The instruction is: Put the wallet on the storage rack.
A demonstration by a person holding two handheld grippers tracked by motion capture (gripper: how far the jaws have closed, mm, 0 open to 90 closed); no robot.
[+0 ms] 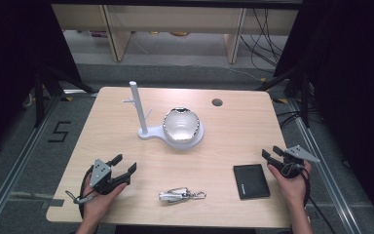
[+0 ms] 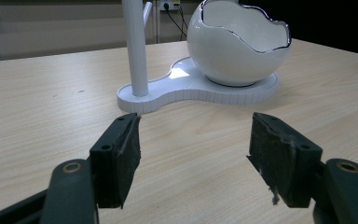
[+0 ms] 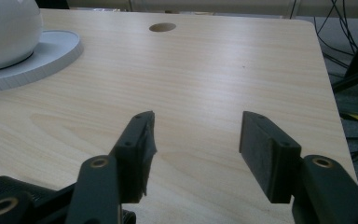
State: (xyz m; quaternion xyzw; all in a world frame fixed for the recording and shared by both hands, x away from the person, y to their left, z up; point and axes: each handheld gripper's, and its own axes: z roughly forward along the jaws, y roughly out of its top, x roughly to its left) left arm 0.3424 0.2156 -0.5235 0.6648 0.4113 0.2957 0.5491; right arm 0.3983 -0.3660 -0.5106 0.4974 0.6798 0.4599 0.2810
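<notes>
keyring (image 1: 181, 195) and black wallet (image 1: 251, 181) in high view, left gripper (image 2: 193, 154) and right gripper (image 3: 196, 149) both wide apart, empty

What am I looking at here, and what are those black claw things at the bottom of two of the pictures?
A person sits at a wooden table and holds a hand tool with two black jaws in each hand. The high view looks down from above: the left gripper and the right gripper both stand open and hold nothing. The other two pictures come from small cameras riding on each tool, looking out along its own jaws. On the table lie a white stand with a post and a bowl, a key clip and a black wallet.
</notes>
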